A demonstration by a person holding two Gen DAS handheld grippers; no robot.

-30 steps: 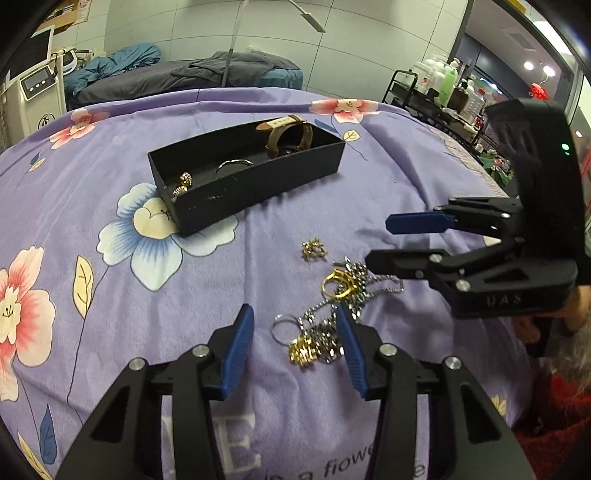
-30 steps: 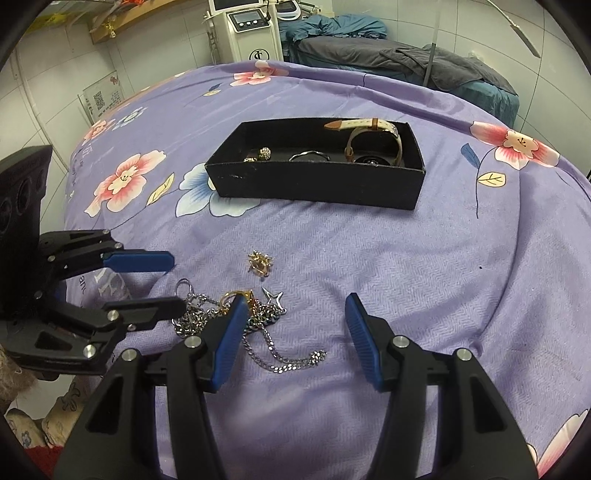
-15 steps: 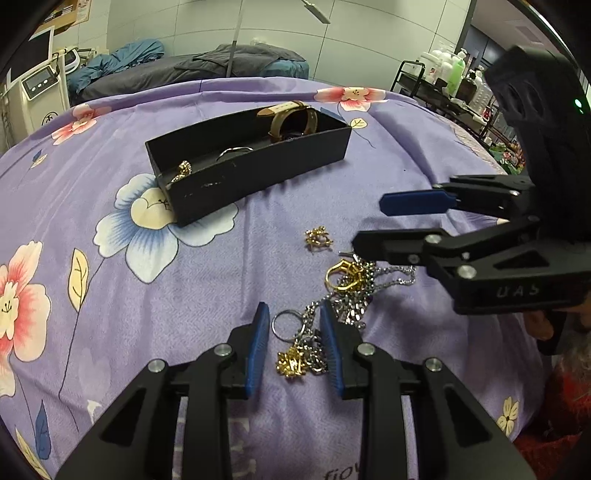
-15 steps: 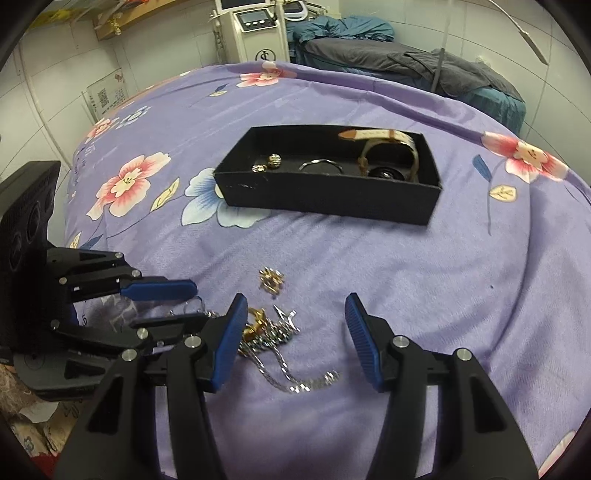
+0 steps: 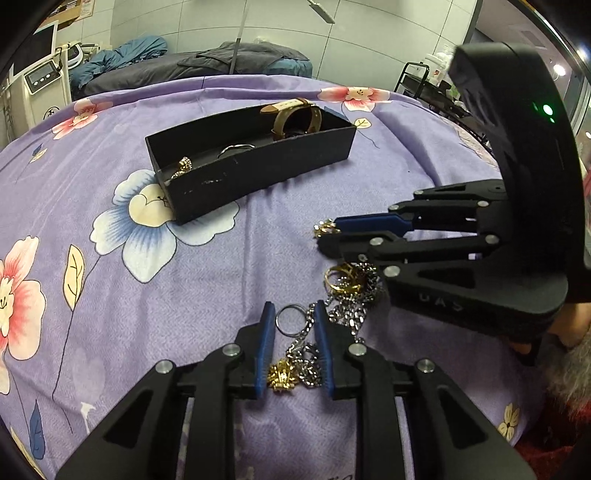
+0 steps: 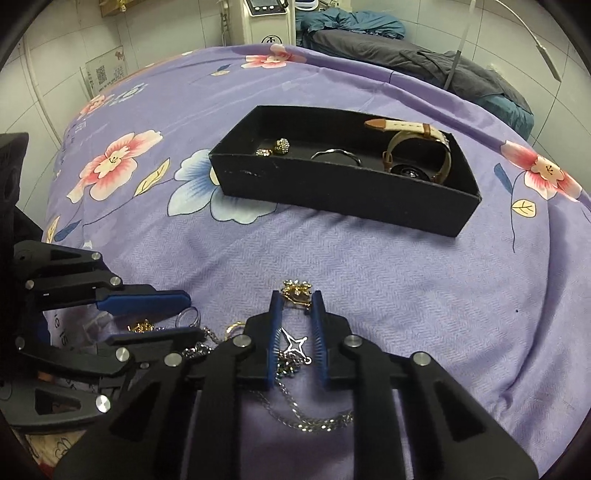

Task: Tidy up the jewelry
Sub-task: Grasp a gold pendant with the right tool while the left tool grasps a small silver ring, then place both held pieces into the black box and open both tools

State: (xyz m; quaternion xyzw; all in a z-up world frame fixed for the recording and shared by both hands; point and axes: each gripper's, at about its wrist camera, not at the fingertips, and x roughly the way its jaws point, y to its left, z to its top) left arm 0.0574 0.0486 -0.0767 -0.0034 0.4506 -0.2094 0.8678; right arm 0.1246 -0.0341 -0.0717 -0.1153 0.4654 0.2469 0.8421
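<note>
A black jewelry box (image 5: 258, 173) (image 6: 332, 188) on the purple cloth holds a tan-strap watch (image 6: 421, 147), a silver bangle (image 6: 336, 155) and sparkly earrings (image 6: 275, 147). A tangle of jewelry lies in front of it. My left gripper (image 5: 293, 321) has narrowed its jaws around a silver ring (image 5: 290, 319), a chain and a gold charm (image 5: 282, 374), with a gap still showing. My right gripper (image 6: 297, 299) is narrowed around a silver star pendant (image 6: 293, 343), its tips at a gold brooch (image 6: 297, 290). A gold ring (image 5: 343, 278) lies between the two grippers.
The purple floral cloth (image 5: 110, 258) covers a rounded bed that drops away at the sides. A white machine (image 6: 267, 22) and a dark bed (image 6: 406, 59) stand behind. A cart with bottles (image 5: 432, 85) is at the back right.
Both grippers moved forward and down into the jewelry pile and narrowed their jaws a lot. The left now straddles the ring and chain, the right straddles the star pendant.
</note>
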